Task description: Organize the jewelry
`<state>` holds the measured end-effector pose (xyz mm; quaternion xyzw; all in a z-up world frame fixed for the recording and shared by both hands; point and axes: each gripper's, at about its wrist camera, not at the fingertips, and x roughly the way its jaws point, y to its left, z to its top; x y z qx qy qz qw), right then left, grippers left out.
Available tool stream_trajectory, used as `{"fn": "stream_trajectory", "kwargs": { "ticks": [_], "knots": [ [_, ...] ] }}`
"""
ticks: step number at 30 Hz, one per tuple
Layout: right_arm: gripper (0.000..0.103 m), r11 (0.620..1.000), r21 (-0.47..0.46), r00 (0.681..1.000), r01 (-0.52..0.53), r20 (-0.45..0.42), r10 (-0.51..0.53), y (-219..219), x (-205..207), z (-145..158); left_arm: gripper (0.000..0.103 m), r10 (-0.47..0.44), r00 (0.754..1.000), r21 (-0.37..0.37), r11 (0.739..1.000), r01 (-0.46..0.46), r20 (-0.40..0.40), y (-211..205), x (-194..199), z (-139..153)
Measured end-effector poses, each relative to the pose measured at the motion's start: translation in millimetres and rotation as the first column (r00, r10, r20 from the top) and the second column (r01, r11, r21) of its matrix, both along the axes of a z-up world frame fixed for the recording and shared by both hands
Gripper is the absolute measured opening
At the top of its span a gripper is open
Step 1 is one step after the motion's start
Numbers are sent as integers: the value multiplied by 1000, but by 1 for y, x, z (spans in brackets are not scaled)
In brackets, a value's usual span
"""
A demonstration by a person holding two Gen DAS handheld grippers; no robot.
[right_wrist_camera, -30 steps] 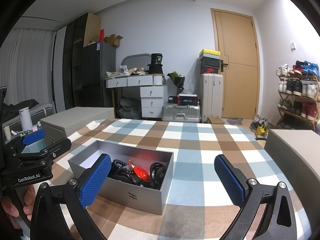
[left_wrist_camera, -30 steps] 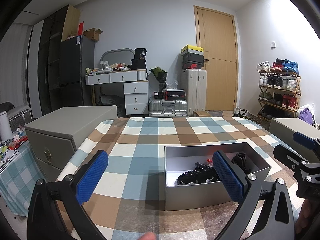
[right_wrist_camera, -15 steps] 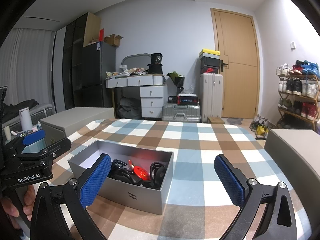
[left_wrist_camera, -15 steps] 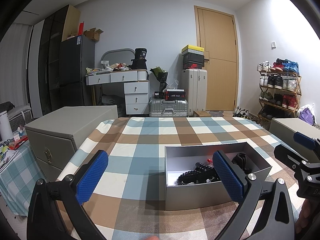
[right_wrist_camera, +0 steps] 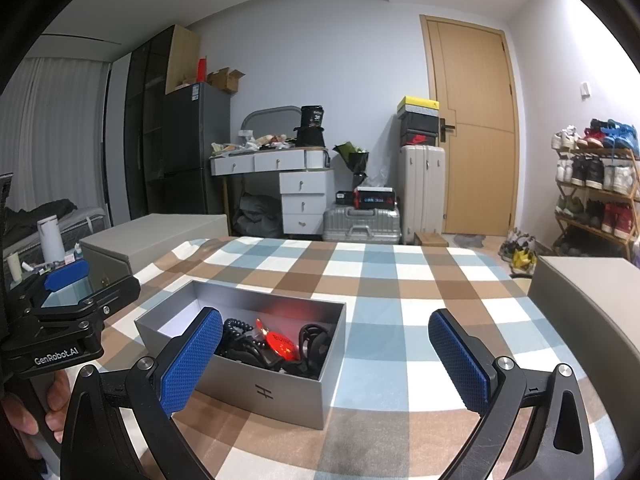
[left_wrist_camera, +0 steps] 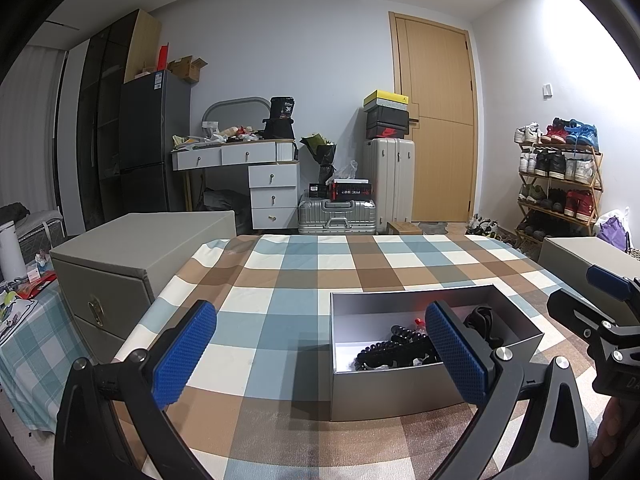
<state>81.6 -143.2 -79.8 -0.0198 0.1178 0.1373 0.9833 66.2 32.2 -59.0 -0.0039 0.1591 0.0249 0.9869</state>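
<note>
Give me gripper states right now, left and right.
Left hand-held gripper: open, holding nothing, in front of the grey box.
Right hand-held gripper: open, holding nothing.

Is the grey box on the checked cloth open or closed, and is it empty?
Open and not empty: the grey box has no lid on, and dark jewelry with a red piece lies inside.

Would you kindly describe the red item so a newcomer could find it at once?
On the checked tablecloth stands an open grey box. Inside, among black coiled cords, lies the red disc. It is the only bright red piece there.
</note>
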Motion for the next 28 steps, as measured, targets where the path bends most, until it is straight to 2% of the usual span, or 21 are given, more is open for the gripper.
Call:
{"fn": "stream_trajectory", "kwargs": {
  "ticks": [28],
  "knots": [
    [103, 1000, 5, 1000, 2, -17, -2, -1, 3, 0, 102, 8, 1000, -3, 1000, -8, 2, 2, 0, 0]
  ]
}}
